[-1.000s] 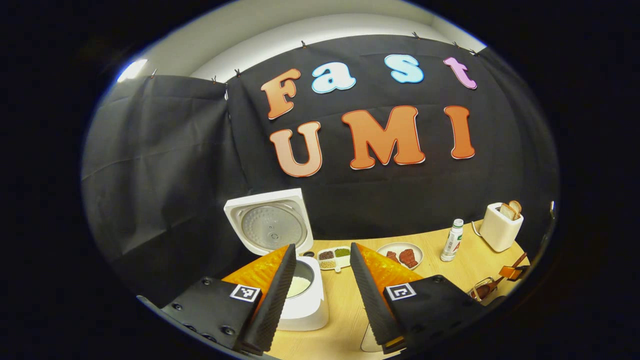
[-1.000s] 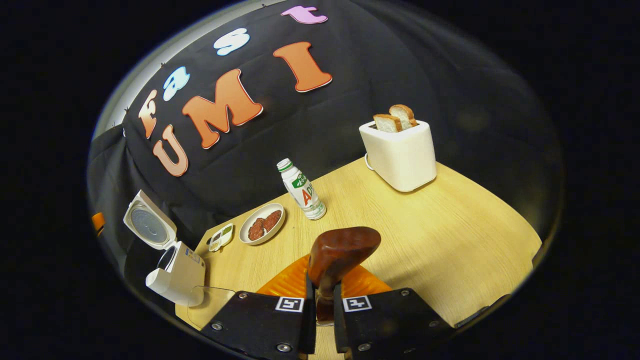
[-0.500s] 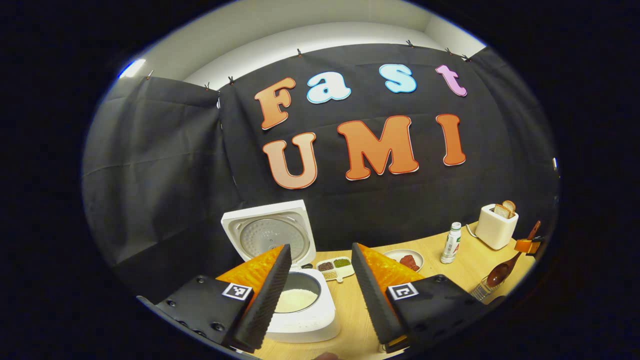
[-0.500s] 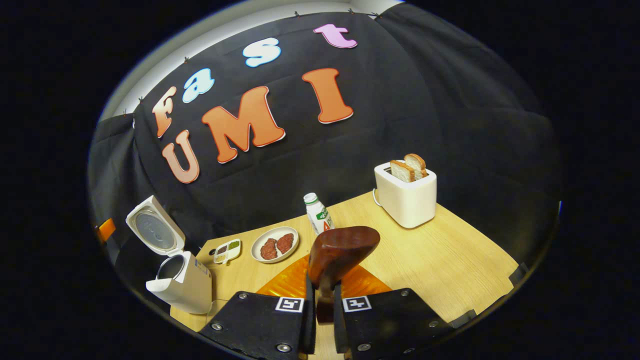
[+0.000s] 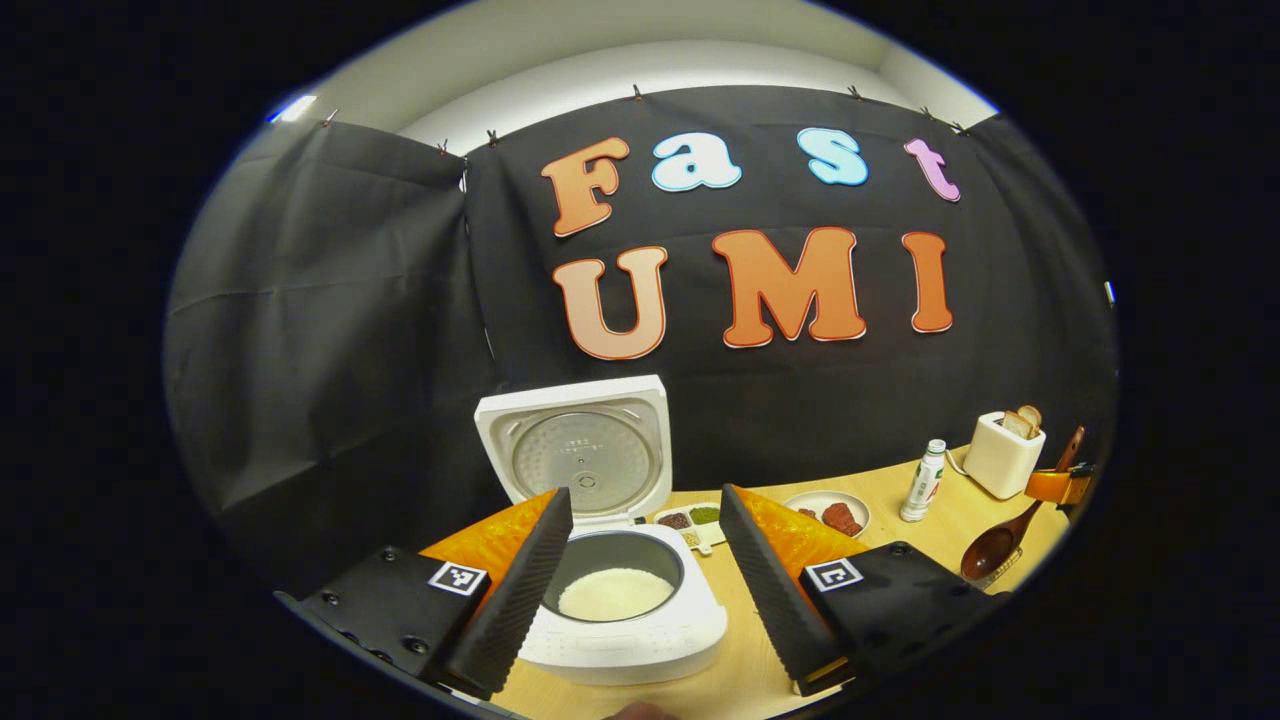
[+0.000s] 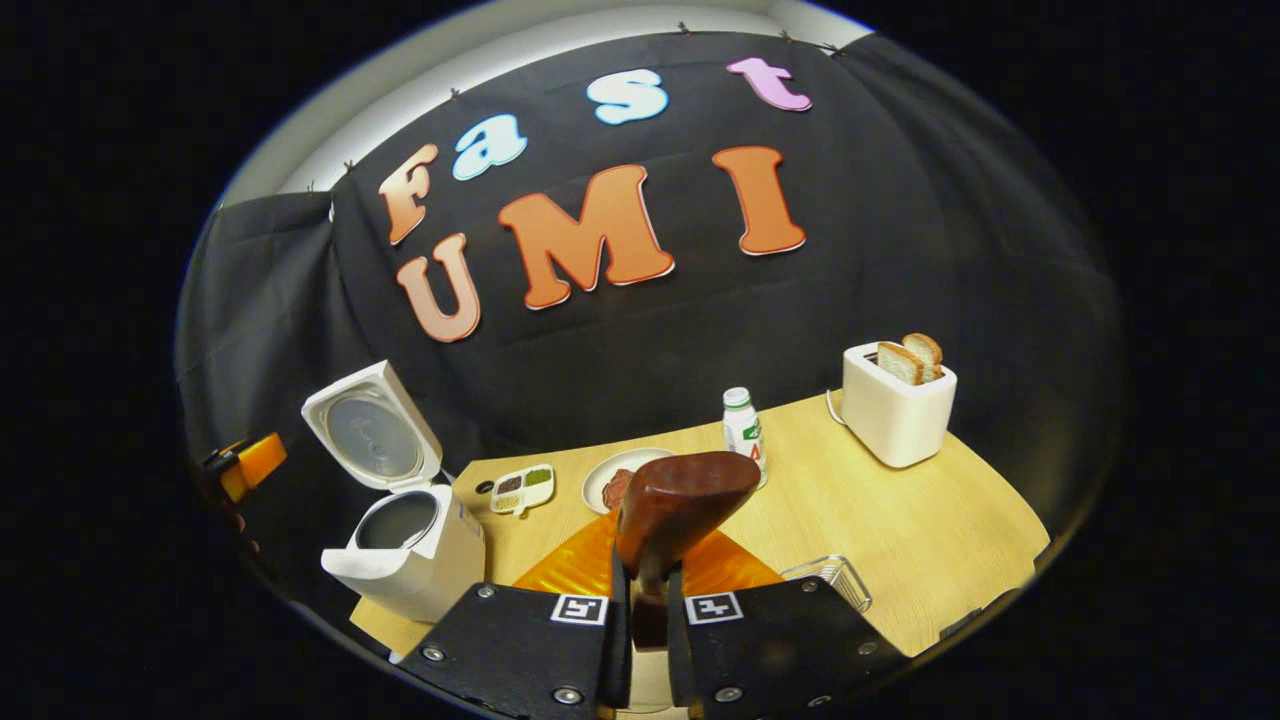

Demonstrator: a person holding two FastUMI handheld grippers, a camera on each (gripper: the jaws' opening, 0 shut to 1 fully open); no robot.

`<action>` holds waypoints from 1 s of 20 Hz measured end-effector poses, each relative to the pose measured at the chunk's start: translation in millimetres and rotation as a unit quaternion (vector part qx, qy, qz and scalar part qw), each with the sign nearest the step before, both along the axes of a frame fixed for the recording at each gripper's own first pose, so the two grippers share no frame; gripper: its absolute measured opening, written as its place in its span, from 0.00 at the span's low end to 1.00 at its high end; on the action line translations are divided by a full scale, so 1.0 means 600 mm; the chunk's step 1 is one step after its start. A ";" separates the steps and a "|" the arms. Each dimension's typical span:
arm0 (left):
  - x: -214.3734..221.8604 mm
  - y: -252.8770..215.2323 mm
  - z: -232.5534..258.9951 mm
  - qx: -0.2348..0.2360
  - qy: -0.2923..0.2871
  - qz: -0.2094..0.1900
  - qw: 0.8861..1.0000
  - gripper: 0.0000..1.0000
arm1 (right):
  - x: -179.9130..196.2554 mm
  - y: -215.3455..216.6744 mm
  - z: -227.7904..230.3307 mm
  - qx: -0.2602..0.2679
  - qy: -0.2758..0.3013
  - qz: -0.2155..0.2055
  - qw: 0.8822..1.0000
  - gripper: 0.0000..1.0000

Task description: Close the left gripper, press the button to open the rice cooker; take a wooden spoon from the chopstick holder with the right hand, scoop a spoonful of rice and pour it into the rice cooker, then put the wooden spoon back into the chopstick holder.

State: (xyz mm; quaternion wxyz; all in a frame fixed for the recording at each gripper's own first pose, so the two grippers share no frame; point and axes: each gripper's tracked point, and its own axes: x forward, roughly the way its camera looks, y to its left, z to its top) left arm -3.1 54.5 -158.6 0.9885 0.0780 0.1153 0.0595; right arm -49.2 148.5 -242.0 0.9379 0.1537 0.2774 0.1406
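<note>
Between the right gripper's (image 6: 640, 600) clenched fingers stood the wooden spoon (image 6: 672, 515).
Past the left gripper's (image 5: 640, 590) parted, empty fingers sat the rice cooker (image 5: 610, 560), lid up.

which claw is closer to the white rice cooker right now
Left. The left claw hangs open just above the open white rice cooker, its pot between the fingers. The right claw, shut on the brown wooden spoon, sits farther off to the cooker's right.
</note>
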 end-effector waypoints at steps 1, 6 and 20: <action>0.000 0.011 0.000 0.002 -0.001 0.003 1.000 0.96 | -0.006 0.017 -0.006 -0.008 0.001 0.011 1.000 0.14; -0.003 0.058 -0.010 0.002 0.005 0.014 1.000 1.00 | -0.026 0.066 -0.060 -0.078 0.001 0.041 0.996 0.14; -0.004 0.140 -0.030 -0.009 0.017 0.029 0.999 1.00 | -0.045 0.093 -0.208 -0.239 0.012 0.046 0.970 0.14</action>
